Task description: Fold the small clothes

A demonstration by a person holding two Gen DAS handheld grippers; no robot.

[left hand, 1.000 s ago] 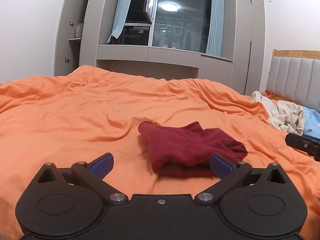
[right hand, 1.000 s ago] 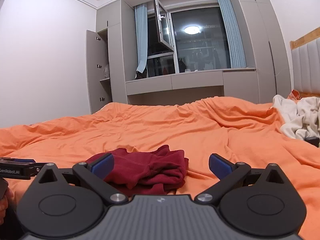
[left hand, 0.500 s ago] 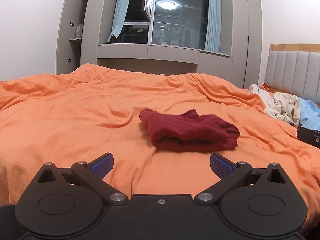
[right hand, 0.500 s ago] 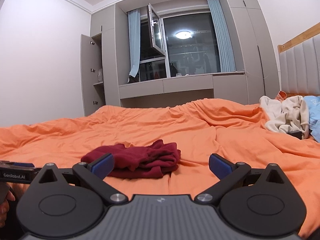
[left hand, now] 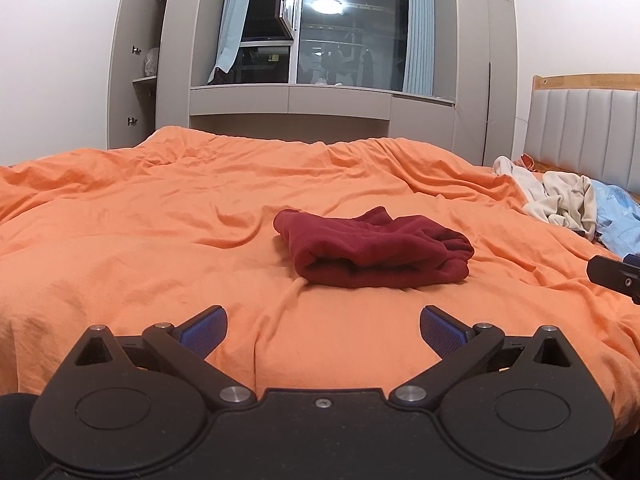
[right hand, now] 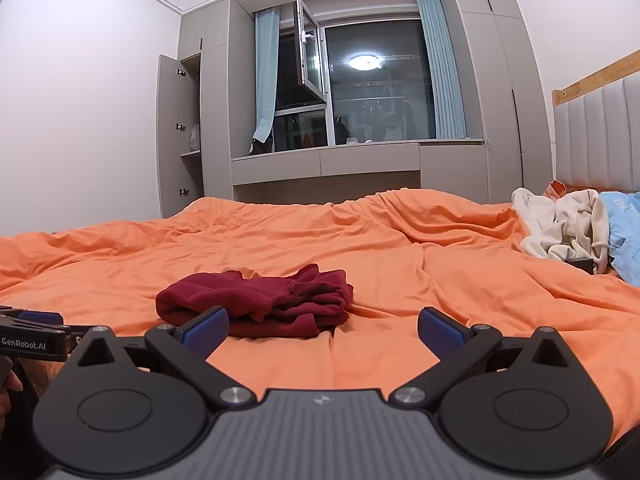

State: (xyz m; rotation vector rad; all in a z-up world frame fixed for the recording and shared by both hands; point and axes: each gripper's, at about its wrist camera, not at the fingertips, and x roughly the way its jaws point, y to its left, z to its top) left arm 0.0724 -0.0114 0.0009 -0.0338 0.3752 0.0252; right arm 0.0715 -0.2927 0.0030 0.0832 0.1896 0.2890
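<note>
On the far left, a tall grey cupboard (right hand: 178, 136) stood with its door open against the white wall. The left gripper (left hand: 323, 328) was low over the near edge of the bed (left hand: 120, 248), and its two blue pads (left hand: 204, 330) were spread wide apart with nothing between them. The big bed was covered in a wrinkly orange blanket. In the middle of it lay the dark red cloth (left hand: 372, 254), folded up into a small, thick bundle, flat on the blanket and a little way in front of both grippers, touching neither one. Behind the bed was a dark window (left hand: 352, 28) with one pane swung open, a round lamp shining in the glass, and light blue curtains (left hand: 232, 20) on both sides. The right gripper (right hand: 323, 330) was also low and near the bed's edge, with its blue pads (right hand: 438, 330) spread wide and holding nothing. From the right gripper's camera, the red bundle sat a bit to the left, and the side of the left gripper poked in at the left edge, with part of a hand (right hand: 6, 394) under it. Farther right, near the grey padded headboard (left hand: 584, 128), there was a heap of cream clothes (left hand: 560, 200) with something light blue (left hand: 618, 220) beside it.
</note>
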